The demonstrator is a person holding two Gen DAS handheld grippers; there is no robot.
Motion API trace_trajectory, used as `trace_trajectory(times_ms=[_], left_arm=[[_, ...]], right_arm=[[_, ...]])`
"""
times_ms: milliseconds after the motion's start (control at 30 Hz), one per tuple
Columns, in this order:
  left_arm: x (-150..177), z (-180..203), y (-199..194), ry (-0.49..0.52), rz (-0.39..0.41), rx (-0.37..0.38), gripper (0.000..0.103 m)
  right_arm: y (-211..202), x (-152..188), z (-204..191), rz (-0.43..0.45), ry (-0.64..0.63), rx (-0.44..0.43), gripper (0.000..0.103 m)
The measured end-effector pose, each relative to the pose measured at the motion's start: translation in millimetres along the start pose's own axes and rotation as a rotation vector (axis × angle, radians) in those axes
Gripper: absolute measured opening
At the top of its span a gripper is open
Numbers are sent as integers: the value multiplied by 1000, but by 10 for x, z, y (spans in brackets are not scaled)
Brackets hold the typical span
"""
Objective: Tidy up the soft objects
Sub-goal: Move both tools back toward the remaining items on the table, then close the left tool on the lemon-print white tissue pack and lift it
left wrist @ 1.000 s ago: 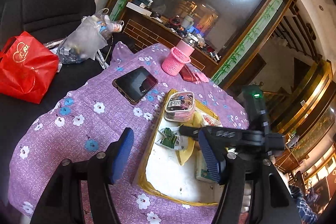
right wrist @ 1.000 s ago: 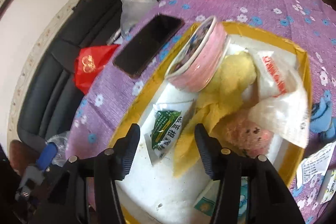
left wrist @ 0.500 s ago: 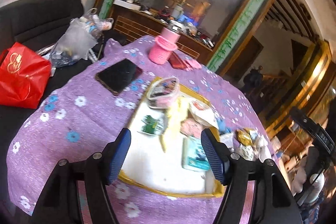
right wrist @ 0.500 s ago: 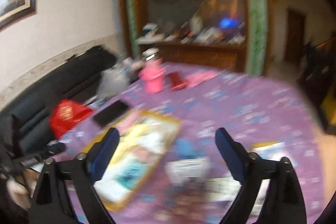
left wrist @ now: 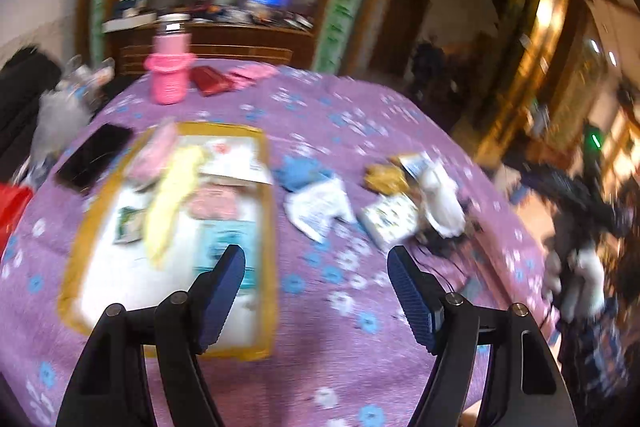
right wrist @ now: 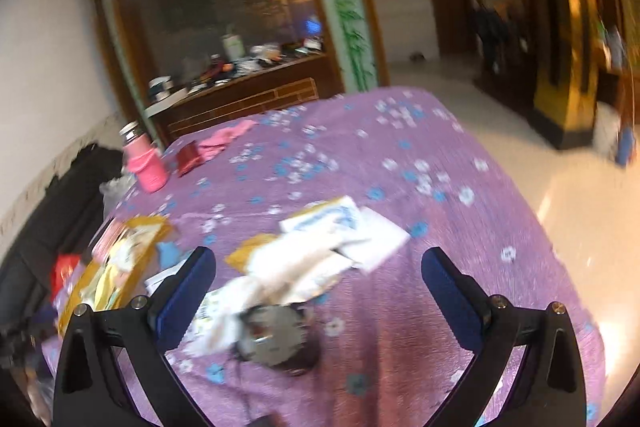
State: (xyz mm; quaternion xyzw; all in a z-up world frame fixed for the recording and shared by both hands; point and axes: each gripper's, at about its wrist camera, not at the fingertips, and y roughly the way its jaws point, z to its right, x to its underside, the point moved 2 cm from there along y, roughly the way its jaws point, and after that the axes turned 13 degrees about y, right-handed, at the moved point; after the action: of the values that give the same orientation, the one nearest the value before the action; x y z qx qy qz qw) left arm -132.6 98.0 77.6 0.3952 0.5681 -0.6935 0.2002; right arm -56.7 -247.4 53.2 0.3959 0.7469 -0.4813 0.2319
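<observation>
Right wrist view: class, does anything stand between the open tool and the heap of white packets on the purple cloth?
Nothing visible does. The right tool hangs open and empty above the white packets; only bare purple cloth surrounds them.

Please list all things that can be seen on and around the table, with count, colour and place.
tablecloth: one, purple with flowers, covers the table
tray: one, yellow rim, white inside, left on the table, holding soft things and packets
yellow soft thing: one, lies in the tray
phone: one, black, left of the tray
pink bottle: one, upright at the far edge
red wallet: one, beside the bottle
blue soft thing: one, right of the tray
loose packets: several, mostly white, blurred, mid table
left gripper: open, empty
right gripper: open, empty, jaws just opening
</observation>
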Motion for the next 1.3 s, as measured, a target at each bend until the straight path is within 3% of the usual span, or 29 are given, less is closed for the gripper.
trace_trajectory(times_ms=[100, 233, 300, 400, 467, 600, 800, 1000, 1100, 1300], left_arm=[[-54, 321, 170, 121, -25, 10, 77], [-160, 739, 465, 373, -12, 38, 77], [-221, 871, 697, 478, -52, 48, 77], [-324, 974, 1035, 558, -131, 85, 77], [-383, 1006, 1234, 601, -179, 89, 77], [-445, 1055, 1487, 655, -235, 106, 77], [-492, 1104, 1744, 700, -276, 153, 77], [-537, 998, 1830, 683, -290, 256, 78], [-532, 952, 1908, 701, -342, 317, 78], [-478, 948, 1997, 742, -390, 293, 78]], right_arm=[[171, -9, 165, -13, 27, 6, 102], [326, -6, 355, -29, 47, -7, 102], [354, 6, 429, -26, 70, -25, 102], [419, 44, 572, -16, 100, -35, 102], [495, 56, 663, -39, 118, 7, 102], [403, 2, 791, 12, 170, -6, 102], [465, -13, 883, -24, 213, -17, 102], [498, -15, 901, -37, 224, -18, 102], [515, 3, 888, -49, 222, -12, 102], [538, 16, 889, -55, 220, -1, 102]])
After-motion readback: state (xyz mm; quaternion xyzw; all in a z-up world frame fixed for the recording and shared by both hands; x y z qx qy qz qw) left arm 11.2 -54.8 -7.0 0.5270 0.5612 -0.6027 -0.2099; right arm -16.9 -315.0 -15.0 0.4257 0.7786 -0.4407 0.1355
